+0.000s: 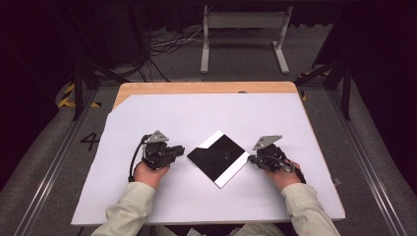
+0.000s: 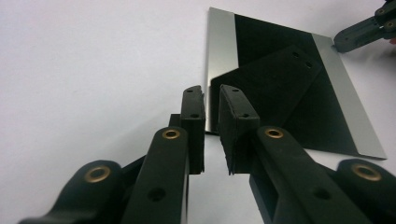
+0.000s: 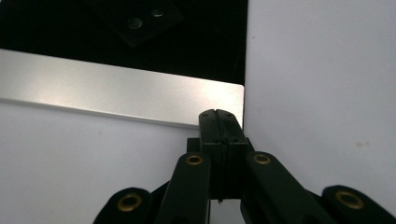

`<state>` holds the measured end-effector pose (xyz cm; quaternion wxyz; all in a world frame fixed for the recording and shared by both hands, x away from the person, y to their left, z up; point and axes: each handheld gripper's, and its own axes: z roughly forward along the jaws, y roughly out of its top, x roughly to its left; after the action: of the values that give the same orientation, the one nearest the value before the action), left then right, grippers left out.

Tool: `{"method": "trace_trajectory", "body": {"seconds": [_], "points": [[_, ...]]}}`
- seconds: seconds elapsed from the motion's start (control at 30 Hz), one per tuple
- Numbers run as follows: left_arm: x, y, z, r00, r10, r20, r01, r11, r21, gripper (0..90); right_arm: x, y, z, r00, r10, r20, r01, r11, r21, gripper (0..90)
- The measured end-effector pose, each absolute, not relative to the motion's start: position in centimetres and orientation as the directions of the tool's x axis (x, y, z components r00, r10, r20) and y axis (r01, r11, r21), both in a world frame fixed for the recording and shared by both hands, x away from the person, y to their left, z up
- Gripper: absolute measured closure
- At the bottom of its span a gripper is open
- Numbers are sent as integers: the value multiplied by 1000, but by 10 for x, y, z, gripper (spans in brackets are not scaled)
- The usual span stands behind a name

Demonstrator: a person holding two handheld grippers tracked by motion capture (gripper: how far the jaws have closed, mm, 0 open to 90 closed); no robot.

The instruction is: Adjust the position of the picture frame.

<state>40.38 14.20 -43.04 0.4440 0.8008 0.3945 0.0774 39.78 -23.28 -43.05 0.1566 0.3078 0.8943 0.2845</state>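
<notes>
high view: being aimed forward and down over the table [image 1: 206, 87] | gripper views: being held low, close, facing inward | shared: black plate [image 1: 219, 157] being seen from opposite corners

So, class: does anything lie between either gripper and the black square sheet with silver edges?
Nothing visible. The left gripper sits at one corner of the sheet, jaws slightly apart; the right gripper, shut, meets the opposite corner.

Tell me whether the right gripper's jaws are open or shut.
Shut: the right gripper has its jaws pressed together with nothing between, at the corner of the black sheet.
</notes>
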Motion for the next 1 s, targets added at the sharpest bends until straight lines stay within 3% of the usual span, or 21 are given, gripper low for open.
{"method": "trace_trajectory", "body": {"seconds": [0.2,0.7,0.83,1.0], "points": [[411,138,-441,655,724,-214,581,-302,756,898,393,-235,-428,-742,662,-105,459,617,639,898],[426,117,-453,702,685,-195,571,-379,728,900,354,-286,-400,-697,712,-88,456,534,712,897],[427,119,-451,692,685,-230,604,-375,703,900,354,-290,-399,-688,721,-79,464,521,717,897],[421,108,-449,749,615,-245,589,-451,670,900,355,-293,-401,-682,728,-74,472,515,715,897]]}}
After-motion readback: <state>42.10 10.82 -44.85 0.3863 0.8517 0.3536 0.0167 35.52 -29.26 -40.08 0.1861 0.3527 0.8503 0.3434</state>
